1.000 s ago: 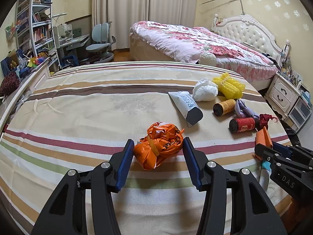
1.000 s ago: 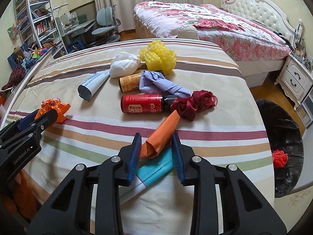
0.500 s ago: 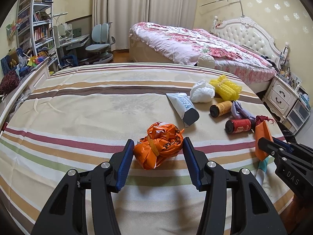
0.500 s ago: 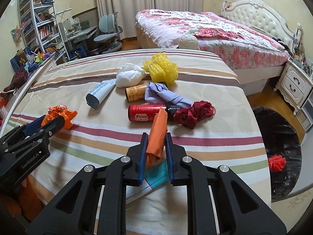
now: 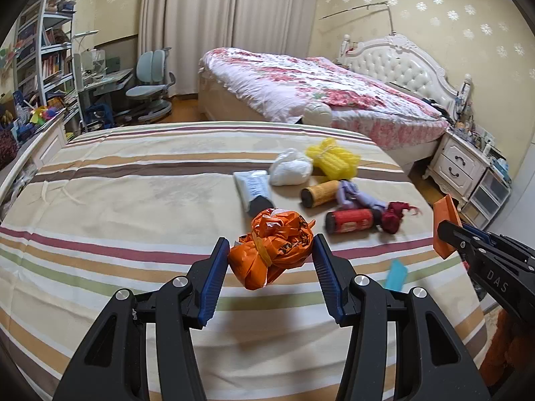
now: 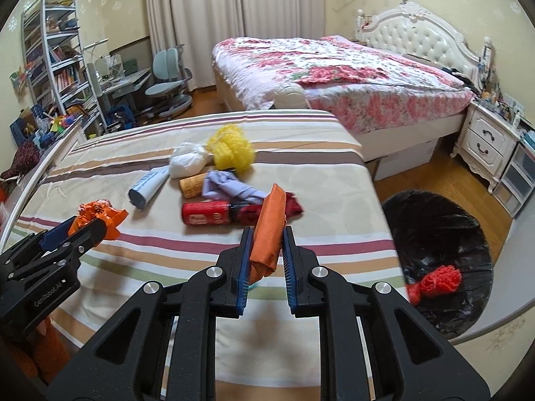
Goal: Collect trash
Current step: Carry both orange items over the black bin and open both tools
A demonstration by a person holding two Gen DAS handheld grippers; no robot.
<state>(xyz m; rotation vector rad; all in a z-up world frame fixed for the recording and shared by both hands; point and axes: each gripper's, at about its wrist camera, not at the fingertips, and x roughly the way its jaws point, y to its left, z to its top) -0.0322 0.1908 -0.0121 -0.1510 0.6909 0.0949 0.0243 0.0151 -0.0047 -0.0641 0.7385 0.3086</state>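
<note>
My left gripper [image 5: 270, 250] is shut on a crumpled orange plastic bag [image 5: 272, 244], held above the striped bedspread [image 5: 133, 200]. My right gripper [image 6: 266, 244] is shut on a folded orange packet [image 6: 269, 230], lifted off the bed. From the left wrist view that packet [image 5: 444, 227] shows at the right edge. A red can [image 6: 207, 213], a dark red cloth [image 5: 393, 215], a purple cloth [image 6: 227, 188], a brown tube [image 6: 192, 183], a white tube [image 6: 147, 187], a white wad [image 6: 187, 163] and a yellow sponge [image 6: 232, 150] lie on the bed. A teal slip [image 5: 396, 274] lies near the edge.
A bin lined with a black bag [image 6: 444, 247] stands on the floor right of the bed, with a red pom-pom [image 6: 439, 280] inside. Beyond are a floral bed [image 6: 334, 77], a white nightstand [image 6: 488, 147], a desk chair [image 6: 167, 83] and bookshelves [image 6: 57, 67].
The right gripper closed on the orange packet and lifted it off the bed, uncovering the teal slip. The left gripper rose a little with the orange bag.
</note>
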